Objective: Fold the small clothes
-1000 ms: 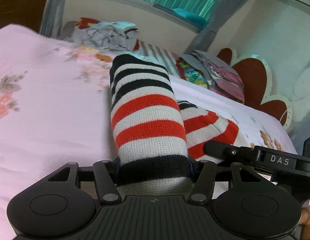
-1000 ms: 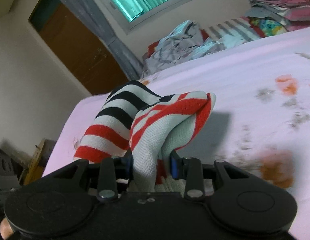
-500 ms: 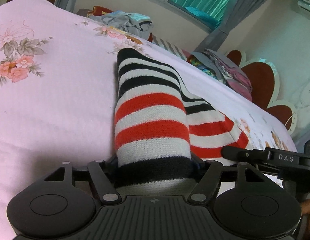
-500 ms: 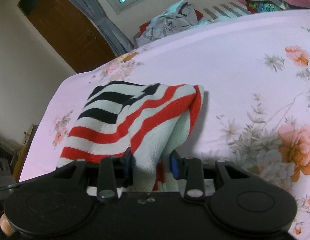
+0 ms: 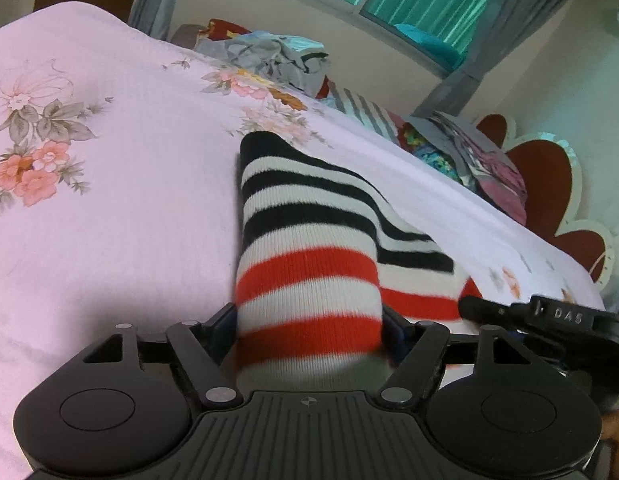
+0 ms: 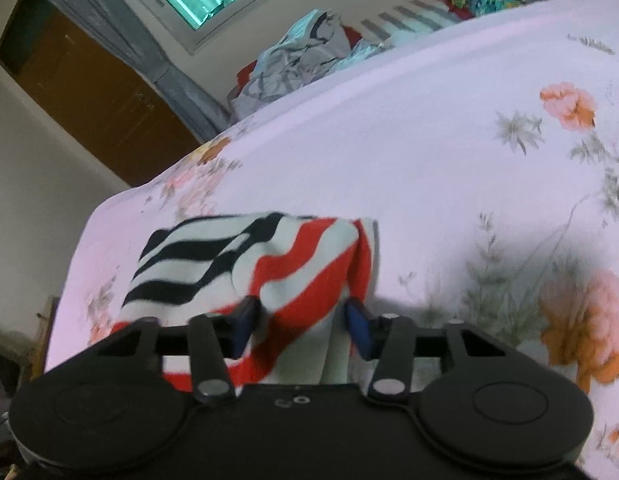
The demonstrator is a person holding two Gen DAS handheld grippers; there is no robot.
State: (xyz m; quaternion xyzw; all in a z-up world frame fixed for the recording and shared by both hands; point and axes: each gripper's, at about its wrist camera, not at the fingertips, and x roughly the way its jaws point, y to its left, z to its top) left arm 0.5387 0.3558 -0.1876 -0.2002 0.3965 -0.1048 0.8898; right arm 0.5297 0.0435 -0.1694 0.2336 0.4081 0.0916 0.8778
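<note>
Lying straight ahead of both grippers on the pale pink flower-printed bedsheet (image 5: 121, 216), the knitted garment banded in black, white and red stripes (image 5: 309, 280) runs away from the left gripper (image 5: 309, 336) with its long axis pointing toward the far edge of the bed, black-striped end farthest, red-striped end between the jaws. That gripper's jaws have just been opening, and the near end of the knit sits between them, filling the gap; whether the pads still press on it cannot be told. The right gripper (image 6: 301, 320) is clamped on a bunched red-and-white fold of the same garment (image 6: 293, 264), its blue pads (image 6: 359, 330) pinching the cloth from both sides. From the left view the right gripper's black body (image 5: 549, 316) lies just beside, at the right corner, so the hands appear about equally near. The knit looks thick, soft and doubled over, its far part resting on the sheet. A heap of crumpled grey and blue clothes (image 5: 277, 56) lies well apart by the window.
</note>
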